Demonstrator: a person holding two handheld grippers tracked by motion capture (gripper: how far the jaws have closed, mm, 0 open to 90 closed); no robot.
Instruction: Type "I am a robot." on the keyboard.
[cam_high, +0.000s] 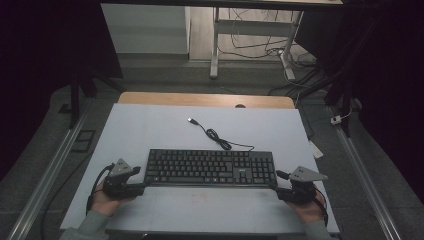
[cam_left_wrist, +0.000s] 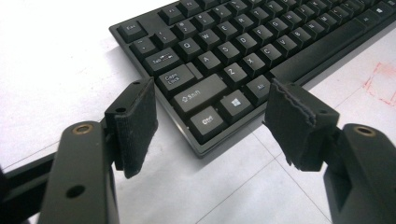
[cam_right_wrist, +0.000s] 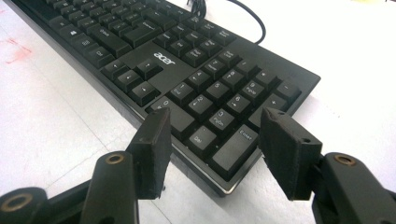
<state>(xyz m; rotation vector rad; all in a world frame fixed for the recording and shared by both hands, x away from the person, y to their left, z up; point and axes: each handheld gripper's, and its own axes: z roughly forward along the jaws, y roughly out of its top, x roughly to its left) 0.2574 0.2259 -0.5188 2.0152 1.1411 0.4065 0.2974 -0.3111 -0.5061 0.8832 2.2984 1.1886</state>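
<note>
A black keyboard lies across the white sheet, its cable curling back to a USB plug. My left gripper sits low at the keyboard's front left corner. In the left gripper view the gripper is open, with the Ctrl-key corner of the keyboard between the pads and a gap on both sides. My right gripper is at the front right corner. In the right gripper view the gripper is open astride the numpad corner of the keyboard.
A faint red mark is on the sheet in front of the keyboard. A wooden table edge shows beyond the sheet. Metal rails run along both sides, and table legs and loose wires stand on the floor behind.
</note>
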